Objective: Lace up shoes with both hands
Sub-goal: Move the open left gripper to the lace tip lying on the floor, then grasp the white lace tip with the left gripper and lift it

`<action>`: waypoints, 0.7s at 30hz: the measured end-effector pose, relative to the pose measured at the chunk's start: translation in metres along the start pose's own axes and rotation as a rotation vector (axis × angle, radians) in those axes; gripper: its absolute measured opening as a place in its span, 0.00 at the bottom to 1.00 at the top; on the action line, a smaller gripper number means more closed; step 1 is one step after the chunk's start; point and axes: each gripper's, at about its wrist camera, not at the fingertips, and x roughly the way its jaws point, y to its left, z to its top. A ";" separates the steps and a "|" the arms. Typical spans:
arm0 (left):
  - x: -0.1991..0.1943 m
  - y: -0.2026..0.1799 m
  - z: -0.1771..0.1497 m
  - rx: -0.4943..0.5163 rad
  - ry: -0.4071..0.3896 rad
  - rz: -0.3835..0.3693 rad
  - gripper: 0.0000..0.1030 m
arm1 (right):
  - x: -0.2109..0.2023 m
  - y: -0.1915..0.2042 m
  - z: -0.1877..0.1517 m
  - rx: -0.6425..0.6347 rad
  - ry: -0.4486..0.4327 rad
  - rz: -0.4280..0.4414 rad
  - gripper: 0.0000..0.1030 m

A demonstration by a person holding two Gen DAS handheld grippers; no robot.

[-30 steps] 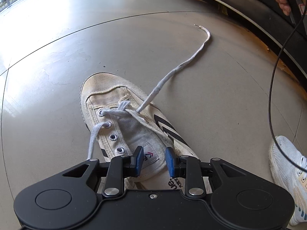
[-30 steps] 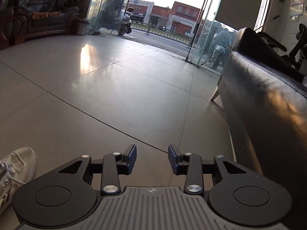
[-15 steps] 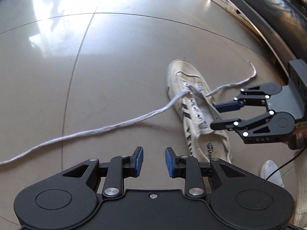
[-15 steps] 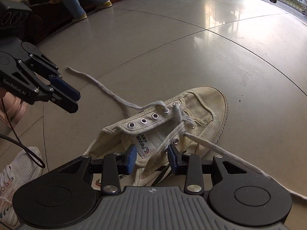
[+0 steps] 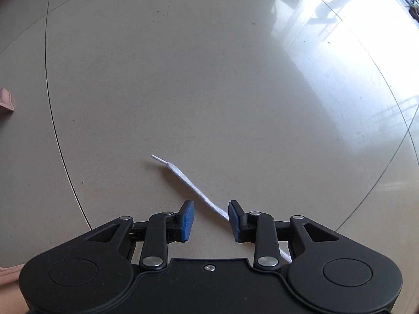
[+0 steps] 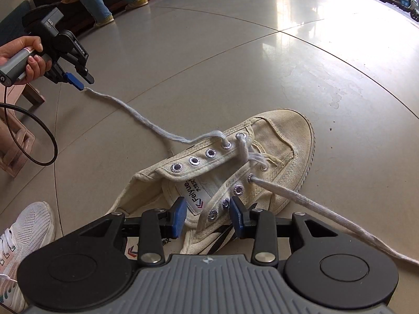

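Canvas shoe point(image 6: 264, 141), metal eyelets; flat woven lace point(image 5: 193, 185) on glossy tile floor point(image 5: 209, 78).

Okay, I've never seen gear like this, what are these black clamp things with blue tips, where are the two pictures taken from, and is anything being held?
No robot here: a person holds a two-finger clamp tool in each hand, each with a camera looking along its fingers. One picture is from the left gripper, the other from the right gripper.

On the glossy grey tiled floor lies a worn cream canvas sneaker, only partly laced with a white shoelace.

The left gripper's jaws have just been opening; they stand apart over one lace end, not pinching it. In the right view, that same tool shows by the lace end, in the person's hand. The right gripper hangs open above the sneaker, holding nothing.
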 end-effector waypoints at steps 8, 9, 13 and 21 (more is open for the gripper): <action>0.015 0.016 0.015 -0.113 0.009 0.028 0.31 | -0.009 0.001 -0.003 -0.007 -0.003 0.001 0.38; 0.015 0.016 0.015 -0.120 0.005 0.031 0.31 | -0.009 0.001 -0.004 -0.008 -0.003 0.001 0.38; 0.016 0.016 0.019 -0.138 -0.013 0.049 0.33 | -0.014 0.001 -0.005 -0.011 -0.003 0.002 0.38; 0.013 0.004 0.011 -0.095 -0.045 0.091 0.26 | -0.017 0.004 -0.005 -0.012 -0.004 -0.002 0.38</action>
